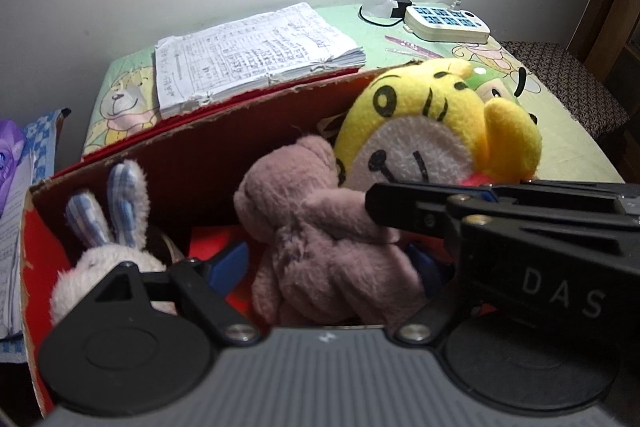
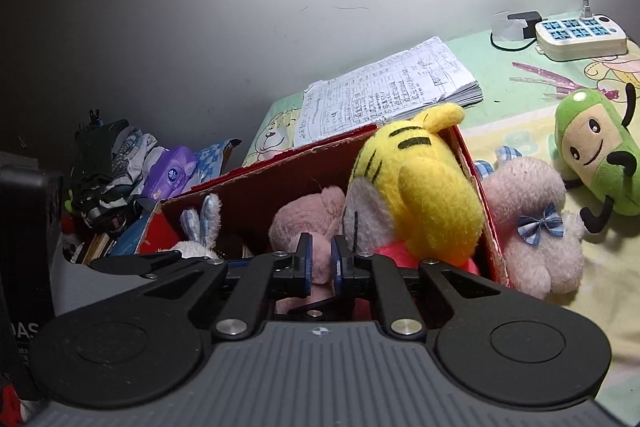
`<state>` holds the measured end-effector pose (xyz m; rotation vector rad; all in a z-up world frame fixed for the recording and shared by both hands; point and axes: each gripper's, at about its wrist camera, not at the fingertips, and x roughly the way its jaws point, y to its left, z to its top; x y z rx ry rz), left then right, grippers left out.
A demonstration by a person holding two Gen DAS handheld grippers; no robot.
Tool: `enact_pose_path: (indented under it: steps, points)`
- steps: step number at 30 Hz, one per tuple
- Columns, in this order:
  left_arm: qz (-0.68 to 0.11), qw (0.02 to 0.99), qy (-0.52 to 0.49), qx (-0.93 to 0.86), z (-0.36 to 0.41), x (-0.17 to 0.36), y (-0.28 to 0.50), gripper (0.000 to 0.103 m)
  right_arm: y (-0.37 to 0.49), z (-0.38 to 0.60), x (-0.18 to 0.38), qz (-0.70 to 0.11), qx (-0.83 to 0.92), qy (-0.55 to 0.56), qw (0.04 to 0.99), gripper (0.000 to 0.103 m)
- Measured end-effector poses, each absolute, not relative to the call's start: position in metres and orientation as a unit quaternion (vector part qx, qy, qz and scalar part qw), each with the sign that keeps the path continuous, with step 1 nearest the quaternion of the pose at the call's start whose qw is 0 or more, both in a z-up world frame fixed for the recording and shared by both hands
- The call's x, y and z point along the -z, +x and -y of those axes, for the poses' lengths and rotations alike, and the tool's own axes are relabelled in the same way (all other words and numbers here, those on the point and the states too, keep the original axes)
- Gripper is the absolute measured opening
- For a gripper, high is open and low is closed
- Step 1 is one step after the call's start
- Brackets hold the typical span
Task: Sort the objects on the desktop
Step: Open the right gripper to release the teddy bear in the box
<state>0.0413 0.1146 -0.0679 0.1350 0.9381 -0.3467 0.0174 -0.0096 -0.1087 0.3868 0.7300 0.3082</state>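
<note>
Nearest, right gripper (image 2: 321, 261) pinched on the mauve plush bear (image 2: 316, 227) inside the red cardboard box (image 2: 256, 183); left gripper (image 1: 320, 263) spread wide around that bear, not clamping it. In the box too: white rabbit (image 1: 100, 267) at left, yellow tiger plush (image 2: 416, 183) against the right wall. Beyond, pink plush (image 2: 532, 219) and green plush (image 2: 596, 151) on the tablecloth (image 2: 520, 83), then notebook (image 2: 388, 91) and power strip (image 2: 580, 35).

Home bedroom desk: cartoon tablecloth (image 1: 568, 131), plush toys in red box (image 1: 192, 155), handwritten notes (image 1: 256, 55), power strip (image 2: 580, 35).
</note>
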Motion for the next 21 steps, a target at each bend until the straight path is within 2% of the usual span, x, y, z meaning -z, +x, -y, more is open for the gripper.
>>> enact_pose_path:
  steps: [21]
  points:
    - [-0.442,0.877,0.112,0.152,-0.1042,0.0692,0.0373,0.092,0.0123,0.0177,0.1175,-0.352,-0.150,0.205,0.901,0.006]
